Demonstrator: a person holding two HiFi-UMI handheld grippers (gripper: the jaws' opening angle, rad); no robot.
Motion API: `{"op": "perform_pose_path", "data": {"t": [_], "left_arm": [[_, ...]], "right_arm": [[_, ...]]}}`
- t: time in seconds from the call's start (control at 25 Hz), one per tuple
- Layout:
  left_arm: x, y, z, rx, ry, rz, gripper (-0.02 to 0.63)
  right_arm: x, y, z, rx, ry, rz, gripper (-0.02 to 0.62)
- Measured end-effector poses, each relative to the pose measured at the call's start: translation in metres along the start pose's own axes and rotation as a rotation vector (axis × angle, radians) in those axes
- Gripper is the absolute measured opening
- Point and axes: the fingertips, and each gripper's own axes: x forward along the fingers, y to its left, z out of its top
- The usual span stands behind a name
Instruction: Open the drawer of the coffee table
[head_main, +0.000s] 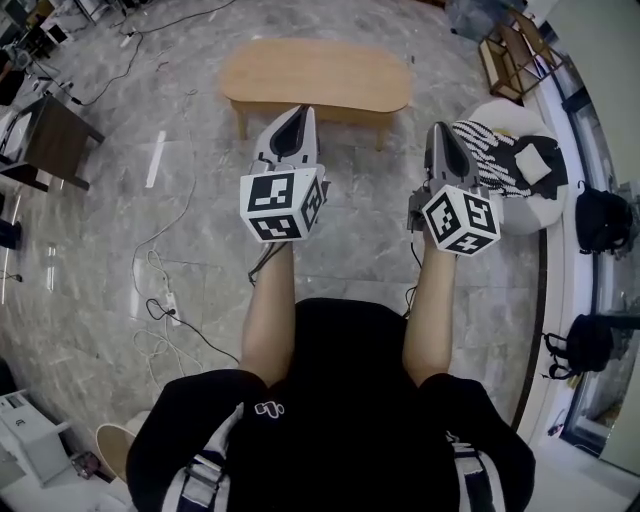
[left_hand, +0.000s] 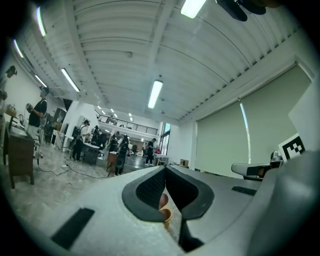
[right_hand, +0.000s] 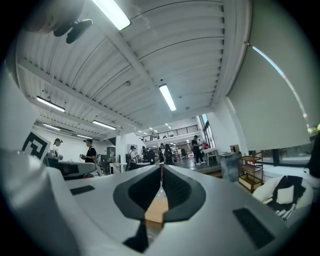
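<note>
**A:** Your left gripper (head_main: 299, 112) is pressed together. The jaws meet at the tips with nothing pinched between them, and you hold it level out in front of you.

**B:** Your right gripper (head_main: 438, 128) is the same, with its jaws closed on each other and empty. It is level, alongside the left one and apart from it.

**A:** The low light-wood coffee table with the rounded oblong top (head_main: 320, 72) stands on the grey marble floor (head_main: 200, 200) ahead of you, beyond both grippers. Neither gripper touches it.

**B:** In your head view the left gripper's tips overlap the table's near edge, and the right gripper's tips sit just off its right end. I cannot make out the table's drawer from here.

**A:** To the right of the table lies a round white cushion (head_main: 520, 215) with a black-and-white striped cloth (head_main: 485, 150) on it.

**B:** Black cables (head_main: 165, 310) trail over the floor on your left, near a dark desk (head_main: 50, 135).
</note>
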Motion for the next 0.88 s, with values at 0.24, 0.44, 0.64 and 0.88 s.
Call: {"op": "perform_pose_path", "data": {"t": [0.24,0.44,0.64,0.88], "left_arm": [[-0.001,0.020,0.006,-0.036,-0.031,0.031,0.009],[0.012,0.023,0.012,-0.055,-0.071,0.038,0.009],[0.026,0.020,0.015,-0.029,-0.092,0.011,0.009],[0.055,0.029,0.021,-0.006,-0.148,0.030,0.009]], "right_arm": [[0.004,0.010,0.011,-0.022,-0.032,-0.002,0.015],[0.006,-0.003,0.025,-0.031,-0.093,-0.014,0.015],[0.014,-0.016,0.034,-0.014,-0.153,-0.018,0.015],[0.043,-0.025,0.036,-0.020,-0.200,0.023,0.015]]}}
